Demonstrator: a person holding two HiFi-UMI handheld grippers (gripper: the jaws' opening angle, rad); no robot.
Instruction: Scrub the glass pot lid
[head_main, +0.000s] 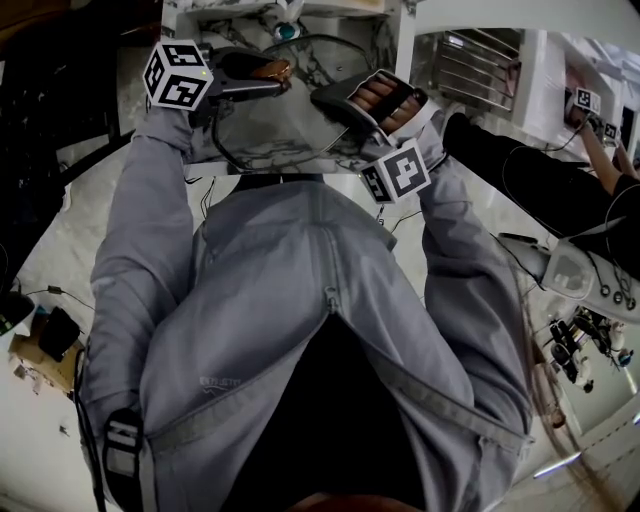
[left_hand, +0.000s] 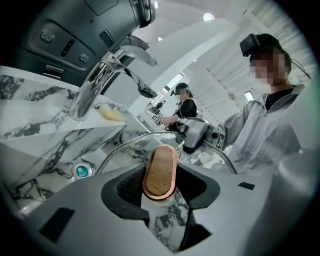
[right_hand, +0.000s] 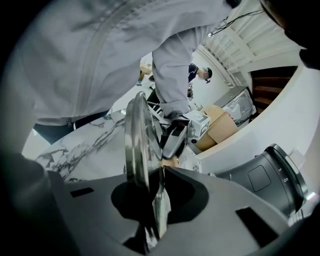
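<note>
At 11 o'clock, left hand-held gripper (left_hand: 161, 186) released, straddling oval wooden knob (left_hand: 160, 170) of round glass pot lid (head_main: 285, 125). At 12 o'clock, white grey-veined marble bench (left_hand: 35, 165) beneath lid, chrome tap (left_hand: 95, 90) above. At 1 o'clock, right hand-held gripper (right_hand: 157, 200) clamped on lid rim.

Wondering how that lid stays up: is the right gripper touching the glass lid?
Touching. The right gripper view shows the right gripper shut on the glass lid, pinching its rim.
</note>
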